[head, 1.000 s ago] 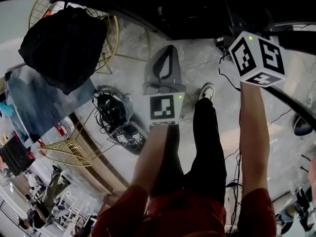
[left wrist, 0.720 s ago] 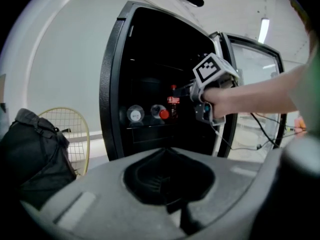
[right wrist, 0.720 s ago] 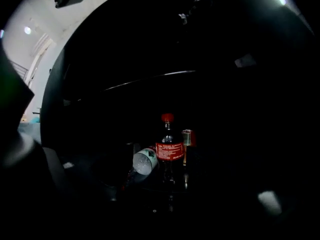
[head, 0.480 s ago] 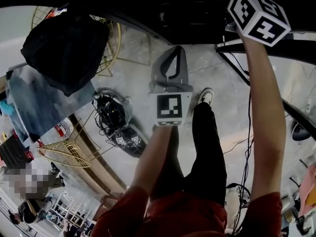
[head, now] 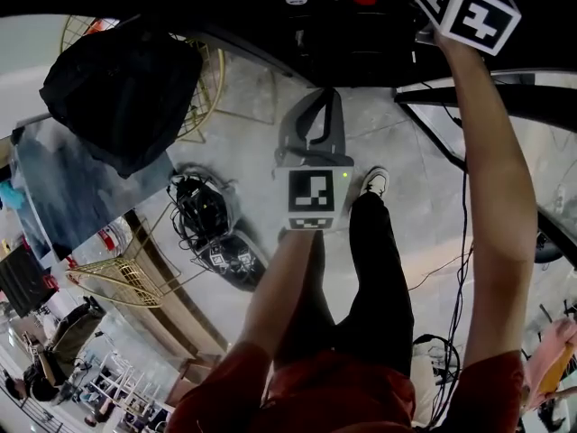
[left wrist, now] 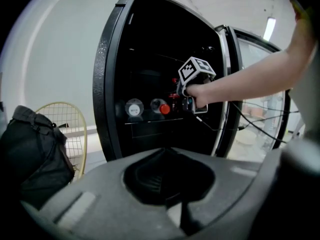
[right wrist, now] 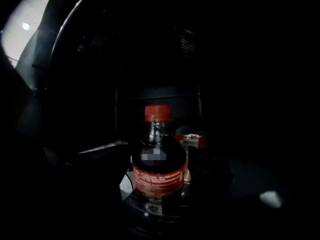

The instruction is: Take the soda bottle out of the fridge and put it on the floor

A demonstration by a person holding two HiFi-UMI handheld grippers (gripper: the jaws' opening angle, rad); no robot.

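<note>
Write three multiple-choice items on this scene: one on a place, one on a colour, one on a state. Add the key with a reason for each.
1. Where is the bottle?
A. On the floor.
B. On a table.
C. In the fridge, between the right claw's jaws.

2. What colour is its cap?
A. Red.
B. Blue.
C. White.

3. How is the fridge's door?
A. Shut.
B. Open.
C. Taken off.

Key:
1 C: the right gripper view shows it upright in the dark fridge, between jaws that have just been opening and do not press on it.
2 A: the cap shows red above the dark neck.
3 B: the left gripper view shows the door swung aside and an arm reaching in.
</note>
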